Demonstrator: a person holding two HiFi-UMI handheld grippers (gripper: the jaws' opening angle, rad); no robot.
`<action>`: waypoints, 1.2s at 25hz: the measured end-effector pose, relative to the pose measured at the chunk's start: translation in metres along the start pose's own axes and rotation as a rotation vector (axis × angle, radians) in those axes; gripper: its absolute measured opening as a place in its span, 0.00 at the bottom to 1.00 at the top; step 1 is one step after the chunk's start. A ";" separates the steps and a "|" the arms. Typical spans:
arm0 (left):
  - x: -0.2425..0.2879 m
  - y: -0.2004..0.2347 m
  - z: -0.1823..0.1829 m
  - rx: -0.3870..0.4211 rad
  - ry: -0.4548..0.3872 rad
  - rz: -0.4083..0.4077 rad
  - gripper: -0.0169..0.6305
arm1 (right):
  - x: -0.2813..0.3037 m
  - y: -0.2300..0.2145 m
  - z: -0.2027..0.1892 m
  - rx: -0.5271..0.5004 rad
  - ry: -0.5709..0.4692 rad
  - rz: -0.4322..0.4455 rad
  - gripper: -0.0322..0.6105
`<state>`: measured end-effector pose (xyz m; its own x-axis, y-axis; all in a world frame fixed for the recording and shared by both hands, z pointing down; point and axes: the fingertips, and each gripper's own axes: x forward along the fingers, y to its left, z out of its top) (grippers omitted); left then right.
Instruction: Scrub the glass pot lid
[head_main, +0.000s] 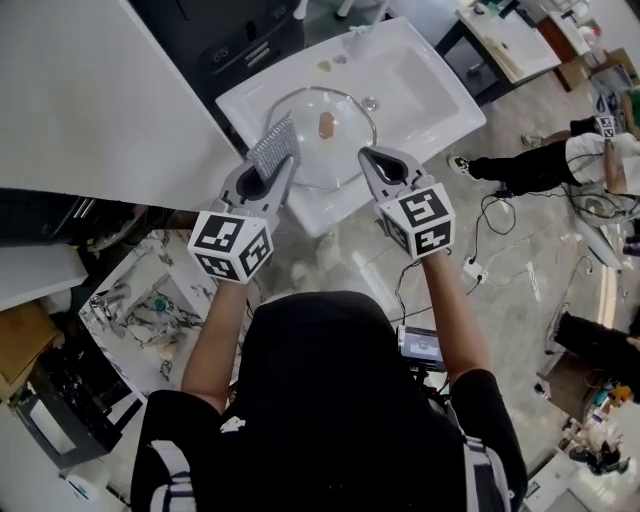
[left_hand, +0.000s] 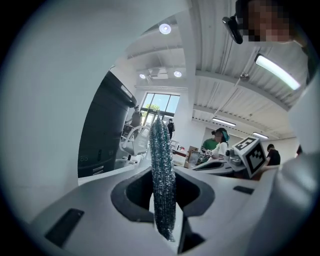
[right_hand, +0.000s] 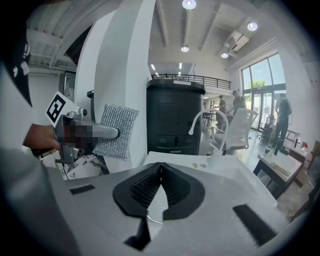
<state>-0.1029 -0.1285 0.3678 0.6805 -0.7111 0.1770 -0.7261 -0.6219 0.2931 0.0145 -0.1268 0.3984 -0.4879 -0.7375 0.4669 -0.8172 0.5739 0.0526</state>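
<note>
With a scouring pad (head_main: 272, 143) clamped in the left gripper (head_main: 272, 172) and the right gripper (head_main: 378, 160) clenched empty, the unbraced glass pot lid (head_main: 345, 150) just ahead could have been skidded.

The head camera looks steeply down from above the person's black-clad shoulders (head_main: 320, 400) onto a white rectangular ceramic sink (head_main: 440, 110), with the left gripper (head_main: 275, 165) and right gripper (head_main: 372, 157) mid-frame. The left gripper's camera sits close behind its grey fingers (left_hand: 200, 195). It faces nearly level across the room toward tall windows (left_hand: 157, 107), with a silvery mesh scrubbing pad (left_hand: 162, 175) edge-on right at the lens. The right gripper's camera tilts slightly down over the same sink (right_hand: 200, 160) and shows that pad (right_hand: 116, 131) broadside at its left.
</note>
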 end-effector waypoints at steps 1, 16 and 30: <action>0.006 0.002 -0.002 0.001 0.006 0.004 0.14 | 0.005 -0.002 -0.004 -0.001 0.012 0.013 0.05; 0.072 0.034 -0.035 0.009 0.127 0.073 0.14 | 0.071 -0.029 -0.079 -0.011 0.250 0.203 0.05; 0.090 0.067 -0.076 -0.020 0.241 0.153 0.14 | 0.123 -0.037 -0.146 -0.059 0.460 0.317 0.24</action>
<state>-0.0826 -0.2094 0.4750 0.5685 -0.6962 0.4383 -0.8218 -0.5051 0.2636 0.0299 -0.1868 0.5826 -0.5119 -0.3023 0.8041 -0.6274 0.7709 -0.1096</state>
